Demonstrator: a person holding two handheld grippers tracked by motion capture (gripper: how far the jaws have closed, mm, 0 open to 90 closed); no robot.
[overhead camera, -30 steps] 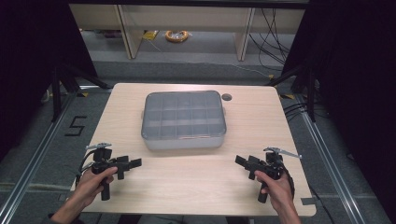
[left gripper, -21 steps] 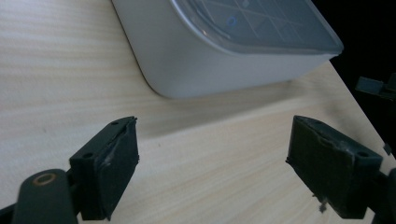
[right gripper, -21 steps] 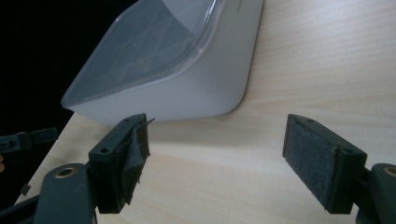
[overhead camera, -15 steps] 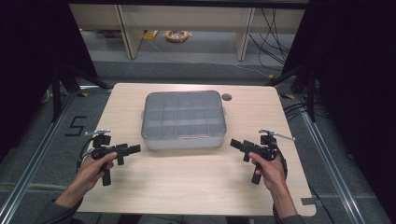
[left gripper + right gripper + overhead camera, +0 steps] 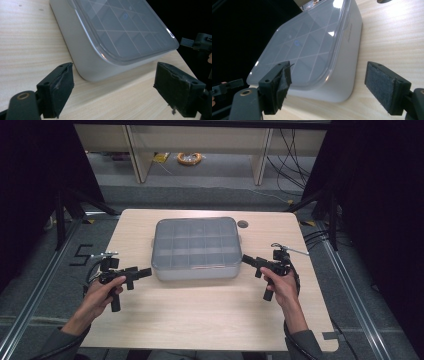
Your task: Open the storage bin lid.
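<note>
At the left of the high view, the left claw (image 5: pixel 143 271) points at the near left corner of the box, its jaws apart and empty. The grey compartment box (image 5: pixel 195 248) lies flat in the middle of the table (image 5: pixel 210 315), lid on. It looks stiff, light and smooth, so probably slippery; the corners under the lid's rim seem the best hold. At the right, the right claw (image 5: pixel 248 260) is also apart.

The table (image 5: pixel 200 320) is pale matt wood-grain laminate, the compartment box (image 5: pixel 195 270) on it is smooth grey plastic under a glossy, see-through lid (image 5: pixel 130 27) that catches highlights, and both grippers' black jaws carry rough, fuzzy matt pads (image 5: pixel 382 87), frayed at the edges.
</note>
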